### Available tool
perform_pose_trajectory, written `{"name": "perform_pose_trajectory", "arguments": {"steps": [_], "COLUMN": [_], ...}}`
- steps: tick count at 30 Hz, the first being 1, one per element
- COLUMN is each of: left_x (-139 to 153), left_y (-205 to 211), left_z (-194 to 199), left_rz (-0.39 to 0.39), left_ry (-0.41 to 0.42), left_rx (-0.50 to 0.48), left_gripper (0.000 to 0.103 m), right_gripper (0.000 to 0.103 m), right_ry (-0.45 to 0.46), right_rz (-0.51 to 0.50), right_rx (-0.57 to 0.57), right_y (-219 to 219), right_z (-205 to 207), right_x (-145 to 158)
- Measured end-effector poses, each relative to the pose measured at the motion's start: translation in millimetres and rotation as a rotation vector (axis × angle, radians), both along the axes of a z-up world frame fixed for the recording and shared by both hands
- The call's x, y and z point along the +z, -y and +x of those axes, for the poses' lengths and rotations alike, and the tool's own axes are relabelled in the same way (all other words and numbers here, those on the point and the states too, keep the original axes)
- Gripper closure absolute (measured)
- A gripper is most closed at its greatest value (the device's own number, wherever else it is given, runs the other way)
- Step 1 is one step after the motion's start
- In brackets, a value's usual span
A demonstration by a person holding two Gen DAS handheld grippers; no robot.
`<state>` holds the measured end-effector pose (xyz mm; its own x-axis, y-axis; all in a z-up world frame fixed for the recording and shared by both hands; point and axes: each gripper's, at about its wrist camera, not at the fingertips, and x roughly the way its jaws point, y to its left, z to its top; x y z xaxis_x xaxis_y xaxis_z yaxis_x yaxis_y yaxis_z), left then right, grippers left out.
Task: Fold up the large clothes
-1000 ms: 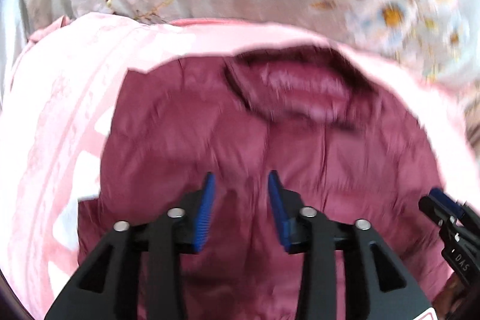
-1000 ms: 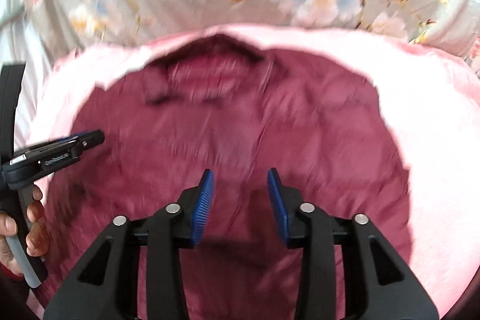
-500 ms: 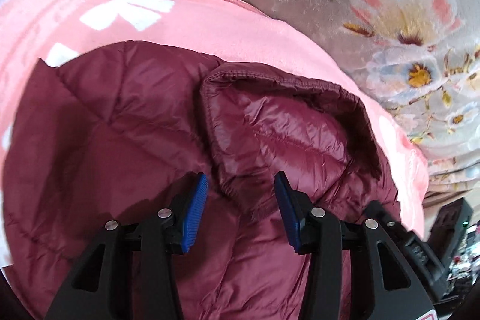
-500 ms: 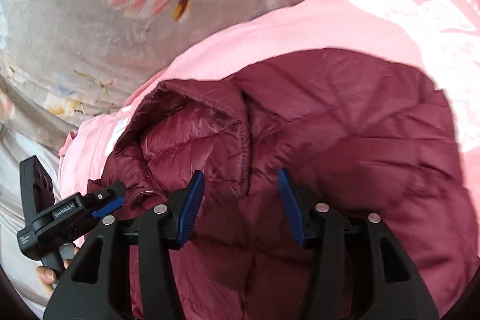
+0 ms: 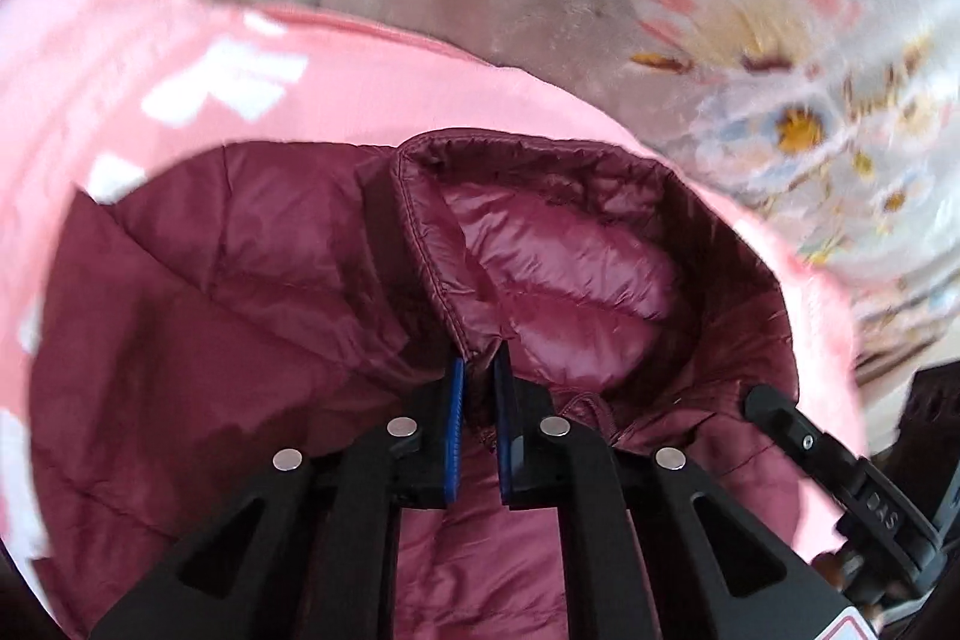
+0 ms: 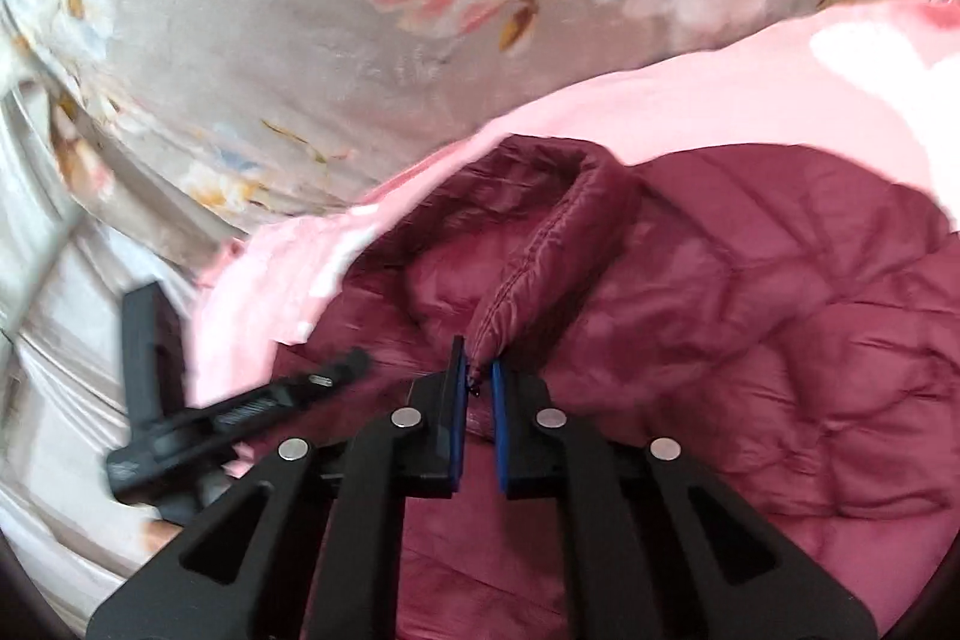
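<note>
A maroon quilted puffer jacket [image 5: 240, 310] lies spread on a pink blanket [image 5: 360, 88], its stand-up collar [image 5: 540, 232] towards the far side. My left gripper [image 5: 478, 370] has its jaws closing, and the blue pads pinch one front end of the collar. In the right wrist view the jacket [image 6: 750, 310] fills the right half. My right gripper [image 6: 477, 370] is closing too, its pads pinching the other collar end [image 6: 558, 244] by the zip. Each gripper shows in the other's view: the right gripper [image 5: 774, 409] at lower right, the left gripper [image 6: 342, 367] at left.
The pink blanket [image 6: 690, 100] with white patches lies over a grey floral bedspread [image 6: 300, 10] that rises behind the jacket. Pale satin fabric [image 6: 54, 370] is at the far left. A person's fingers show below the left gripper's handle.
Both grippers came forward and down to the collar, stood open around its two front ends, and have now closed on them. The collar edge is drawn up slightly between the pads.
</note>
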<state>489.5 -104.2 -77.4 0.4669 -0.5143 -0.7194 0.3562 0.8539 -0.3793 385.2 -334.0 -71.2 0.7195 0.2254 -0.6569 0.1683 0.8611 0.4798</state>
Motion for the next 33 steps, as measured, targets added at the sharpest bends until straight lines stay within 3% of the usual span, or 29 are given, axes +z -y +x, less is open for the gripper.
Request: {"name": "perform_pose_trajectory", "arguments": {"steps": [3,5,7,14,18,20,22,27,29,33], "left_x": [-18.9,-35.0,-41.0,-42.9,-40.2,-32.6,-20.2,16.3,18.7,-12.0], "left_y": [7.6,8.4,6.7,20.0,17.0,3.2,-12.0,-25.2,-13.2,16.9], "left_z": [-1.6,-0.6,-5.4,-16.1,-16.7,-22.5,-30.8,-31.9,-26.5,-17.0], "left_rz": [0.095,0.107,0.102,0.207,0.211,0.178,0.181,0.171,0.181,0.285], "left_ry": [-0.002,-0.012,0.039,0.134,0.145,0.143,0.162,0.192,0.180,0.122], "left_rx": [-0.006,-0.004,-0.004,0.005,0.024,0.035,0.059,0.134,0.130,0.109], "left_gripper": [0.097,0.094,0.093,0.090,0.085,0.084,0.084,0.084,0.084,0.084], "right_gripper": [0.098,0.098,0.098,0.100,0.093,0.089,0.086,0.092,0.094,0.095], "right_ry": [-0.109,-0.129,-0.130,-0.124,-0.100,-0.090,-0.053,0.007,-0.017,-0.137], "right_rz": [-0.020,-0.027,-0.063,-0.168,-0.121,-0.103,-0.153,-0.278,-0.303,-0.354], "right_rx": [-0.036,-0.038,-0.035,-0.038,-0.046,-0.104,-0.144,-0.100,-0.094,-0.113], "right_y": [4.9,6.3,2.2,-12.6,-4.3,4.3,4.4,-17.3,-25.4,-29.8], "right_z": [1.1,0.6,0.5,0.9,-5.3,-22.3,-37.1,-29.6,-13.4,11.5], "right_x": [-34.0,-44.8,-47.7,-47.1,-42.0,-28.3,-9.2,27.2,20.0,-19.2]}}
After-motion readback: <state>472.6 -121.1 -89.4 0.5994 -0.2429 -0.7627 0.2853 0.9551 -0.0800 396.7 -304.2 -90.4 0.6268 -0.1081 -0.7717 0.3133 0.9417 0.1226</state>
